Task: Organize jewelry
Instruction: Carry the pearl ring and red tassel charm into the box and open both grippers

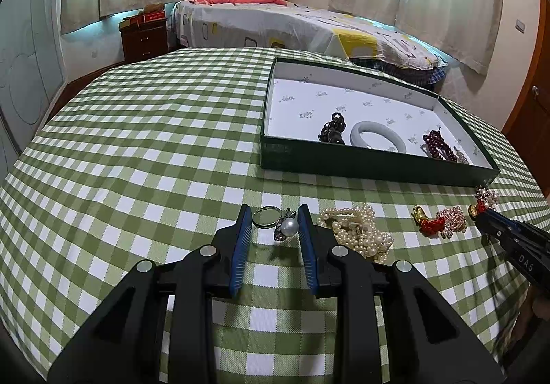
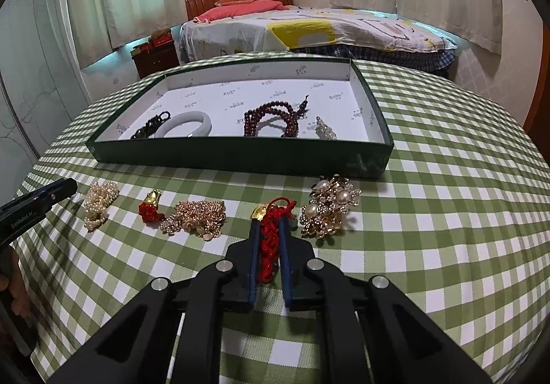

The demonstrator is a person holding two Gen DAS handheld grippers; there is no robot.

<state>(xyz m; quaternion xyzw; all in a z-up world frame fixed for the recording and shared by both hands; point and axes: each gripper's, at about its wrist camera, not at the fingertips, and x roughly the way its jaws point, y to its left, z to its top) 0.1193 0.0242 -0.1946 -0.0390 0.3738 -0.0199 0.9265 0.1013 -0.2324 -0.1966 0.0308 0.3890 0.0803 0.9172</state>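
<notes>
A dark green tray (image 1: 343, 162) (image 2: 223, 155) on the checked tablecloth holds a black bracelet (image 1: 332, 129), a white bangle (image 1: 377, 140) (image 2: 185, 124), dark red beads (image 2: 271, 119) and a small crystal piece (image 2: 325, 133). My left gripper (image 1: 275, 220) is open around a pearl ring (image 1: 287, 227) lying on the cloth. My right gripper (image 2: 269, 227) is shut on a red-cord charm (image 2: 270, 243) with a gold piece at its tip. A pearl bundle (image 1: 357, 232) (image 2: 98, 200) lies just right of the left gripper.
On the cloth in front of the tray lie a small red and gold charm (image 2: 151, 208), a pink-gold bead bundle (image 2: 197, 217) and a gold pearl brooch cluster (image 2: 330, 207). A bed (image 1: 292, 23) and a nightstand (image 1: 144, 36) stand beyond the table.
</notes>
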